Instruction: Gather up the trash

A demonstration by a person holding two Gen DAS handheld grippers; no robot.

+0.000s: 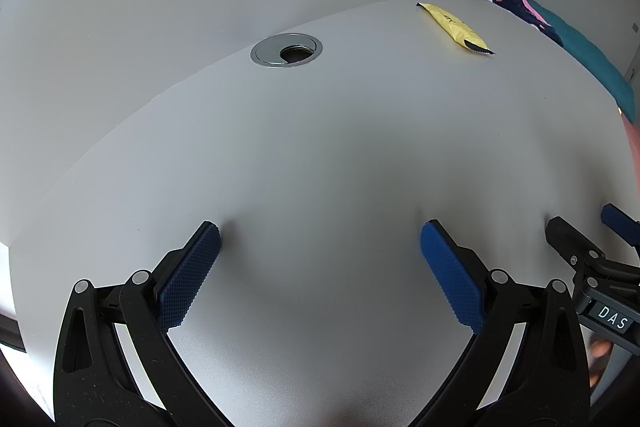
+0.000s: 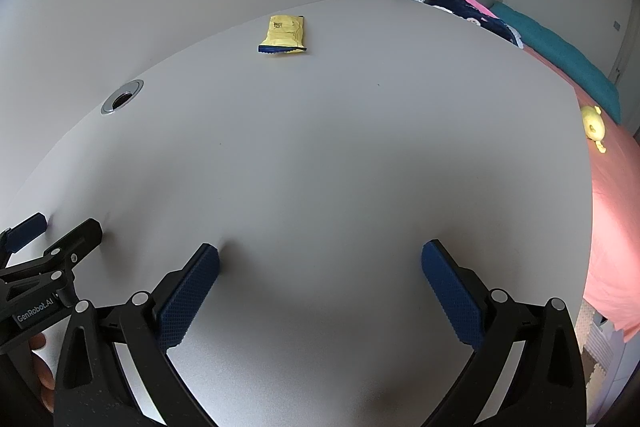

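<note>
Pale grey table (image 2: 320, 155) against a white wall, yellow wrapper (image 2: 284, 35) lying flat at the far side, well apart from both grippers, left gripper (image 1: 320, 239) and right gripper (image 2: 320, 259) spread wide, empty, near edge

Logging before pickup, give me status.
Both hand-held grippers open, empty. Yellow plastic wrapper flat on grey table, far side. Path clear.

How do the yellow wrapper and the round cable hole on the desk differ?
The wrapper is yellow with a dark blue end, while the cable hole has a silver metal ring. The wrapper is a flat oblong lying loose on the desk; the hole is round and set into it. Both lie near the desk's far edge, beyond both open grippers.
</note>
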